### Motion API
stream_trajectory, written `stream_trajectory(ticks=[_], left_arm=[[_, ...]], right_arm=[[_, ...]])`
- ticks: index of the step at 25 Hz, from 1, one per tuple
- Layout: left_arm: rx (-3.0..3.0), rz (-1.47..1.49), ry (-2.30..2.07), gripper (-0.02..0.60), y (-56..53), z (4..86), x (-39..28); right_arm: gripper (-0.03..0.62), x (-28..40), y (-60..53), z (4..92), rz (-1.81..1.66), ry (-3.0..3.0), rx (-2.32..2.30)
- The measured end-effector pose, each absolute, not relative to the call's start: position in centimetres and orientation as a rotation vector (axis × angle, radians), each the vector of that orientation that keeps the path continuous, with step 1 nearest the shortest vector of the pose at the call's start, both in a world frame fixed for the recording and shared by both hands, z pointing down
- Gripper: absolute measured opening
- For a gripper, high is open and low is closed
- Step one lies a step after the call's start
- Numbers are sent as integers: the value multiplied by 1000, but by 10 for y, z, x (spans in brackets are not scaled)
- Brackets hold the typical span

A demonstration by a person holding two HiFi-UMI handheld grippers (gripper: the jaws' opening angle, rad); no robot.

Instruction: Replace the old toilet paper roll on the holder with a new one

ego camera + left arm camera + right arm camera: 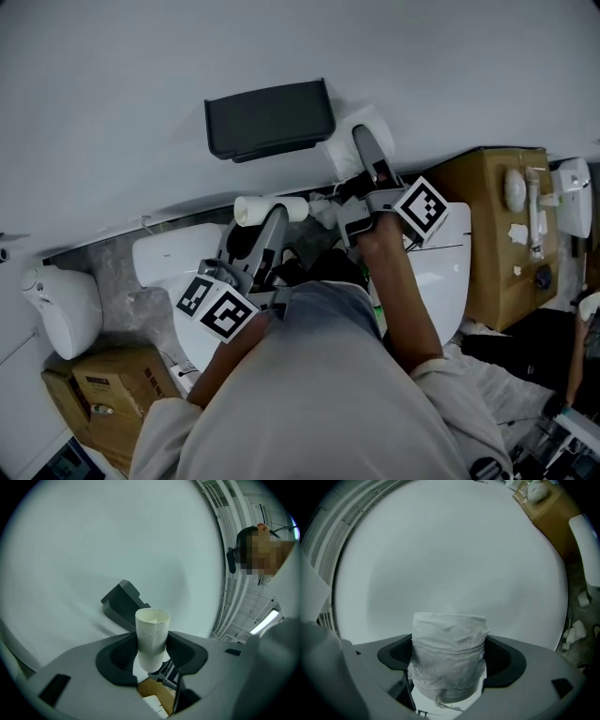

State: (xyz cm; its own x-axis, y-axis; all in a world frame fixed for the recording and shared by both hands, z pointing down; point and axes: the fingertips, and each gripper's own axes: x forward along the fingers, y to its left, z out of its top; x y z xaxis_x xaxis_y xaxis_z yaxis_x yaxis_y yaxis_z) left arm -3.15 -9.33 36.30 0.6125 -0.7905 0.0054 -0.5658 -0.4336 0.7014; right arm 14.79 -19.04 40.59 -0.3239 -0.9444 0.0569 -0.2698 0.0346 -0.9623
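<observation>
A black holder [267, 117] hangs on the pale wall, and it shows behind the tube in the left gripper view too, as the holder [121, 603]. My left gripper [272, 216] is shut on an empty cream cardboard tube [270, 208], below the holder; the tube [152, 637] stands upright between the pads. My right gripper [364, 142] is shut on a new white paper roll [339, 157], just off the holder's right end. The roll [449, 656] fills the gap between its jaws and looks crumpled. The holder does not show in the right gripper view.
A white toilet [445, 272] stands below my arms. A brown cardboard box [487, 225] with small items is at the right, another box [103, 394] at the lower left beside a white fixture [61, 309]. A second person [262, 550] shows at the edge.
</observation>
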Motion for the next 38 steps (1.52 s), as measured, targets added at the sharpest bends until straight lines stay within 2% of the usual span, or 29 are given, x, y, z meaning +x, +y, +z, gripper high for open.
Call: stream_trajectory(ticks=[16, 38], left_arm=[[2132, -453, -1103, 179, -85, 367, -54], [2137, -474, -1134, 179, -90, 365, -69]], right_arm=[[449, 121, -199, 415, -1410, 1512, -1075], [448, 52, -175, 413, -1464, 1777, -896]])
